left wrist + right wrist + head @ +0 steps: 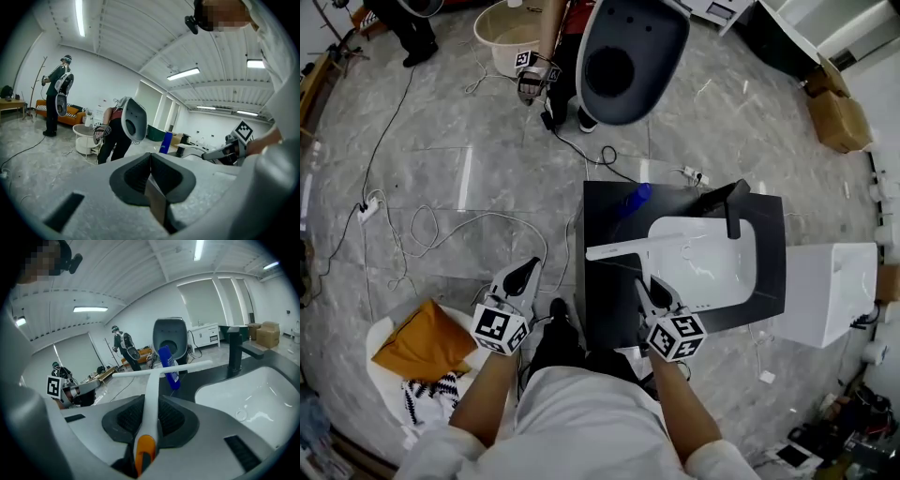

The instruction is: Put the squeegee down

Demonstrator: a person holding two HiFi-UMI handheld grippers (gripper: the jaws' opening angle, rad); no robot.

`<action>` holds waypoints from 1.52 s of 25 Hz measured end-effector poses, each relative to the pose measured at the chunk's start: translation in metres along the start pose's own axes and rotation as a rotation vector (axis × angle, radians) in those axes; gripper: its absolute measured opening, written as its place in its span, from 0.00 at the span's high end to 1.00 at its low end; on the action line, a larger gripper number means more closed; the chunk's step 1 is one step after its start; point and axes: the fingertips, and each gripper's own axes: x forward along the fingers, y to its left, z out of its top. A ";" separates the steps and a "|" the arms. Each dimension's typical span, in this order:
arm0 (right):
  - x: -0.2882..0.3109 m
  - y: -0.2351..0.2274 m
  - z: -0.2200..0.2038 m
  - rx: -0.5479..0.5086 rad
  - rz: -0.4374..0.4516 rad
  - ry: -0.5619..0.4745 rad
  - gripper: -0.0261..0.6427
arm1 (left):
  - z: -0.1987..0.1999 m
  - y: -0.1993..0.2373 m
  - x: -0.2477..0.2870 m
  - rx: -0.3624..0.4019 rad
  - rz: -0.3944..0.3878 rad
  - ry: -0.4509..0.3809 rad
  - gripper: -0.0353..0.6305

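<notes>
In the head view the white squeegee (619,248) is held over the left part of the black countertop (602,298), its T-shaped blade reaching toward the white sink basin (712,267). My right gripper (643,287) is shut on its handle. The right gripper view shows the white handle (151,394) with its orange end clamped between the pads, and the blade (161,370) crosswise ahead of the right gripper (149,416). My left gripper (525,273) hangs over the floor left of the counter; its pads (154,180) are pressed together with nothing between them.
A blue bottle (636,199) and a black faucet (731,212) stand on the counter. A white cabinet (830,292) adjoins it on the right. Cables (422,225) and an orange cloth (422,339) lie on the floor. Another person (553,66) stands beyond, beside a grey shell (630,52).
</notes>
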 end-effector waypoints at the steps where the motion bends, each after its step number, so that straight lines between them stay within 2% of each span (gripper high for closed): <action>1: 0.006 -0.001 -0.003 0.014 -0.006 0.008 0.84 | -0.002 0.002 0.003 -0.004 -0.009 0.005 0.92; 13: 0.050 -0.012 -0.035 0.077 -0.077 0.078 0.84 | -0.024 0.009 0.018 -0.039 -0.082 0.053 0.92; 18: 0.062 -0.014 -0.045 0.066 -0.095 0.107 0.84 | -0.033 0.008 0.016 -0.054 -0.095 0.067 0.92; 38: 0.083 -0.032 -0.083 0.019 -0.170 0.202 0.84 | -0.048 0.017 0.005 -0.079 -0.086 0.089 0.92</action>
